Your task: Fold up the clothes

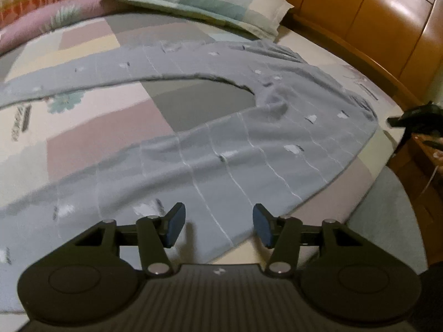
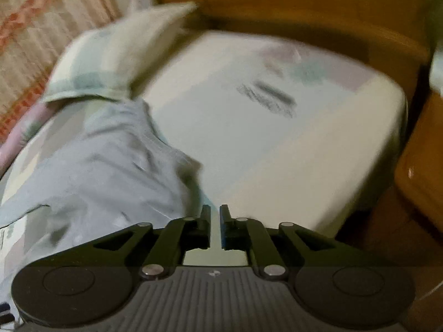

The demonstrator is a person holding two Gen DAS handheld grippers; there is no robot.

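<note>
Grey-blue pyjama trousers (image 1: 249,149) with thin white lines lie spread in a U shape on the bed; the waistband is at the right and both legs run to the left. My left gripper (image 1: 218,227) hovers over the near leg, open, with nothing between its blue pads (image 1: 174,228). The right gripper (image 1: 409,121) shows as a dark shape just past the waistband edge. In the blurred right wrist view the trousers (image 2: 105,171) bunch up at the left. There the right gripper (image 2: 215,221) has its jaws a narrow slit apart, with only pale sheet showing through.
The bed has a patchwork sheet (image 1: 116,127) in pink, grey and cream. A checked pillow (image 1: 199,0) lies at the head, with a pink quilt (image 1: 41,22) to its left. A wooden headboard (image 1: 373,19) curves round the right side, and a wooden nightstand (image 2: 420,166) stands beside the mattress corner.
</note>
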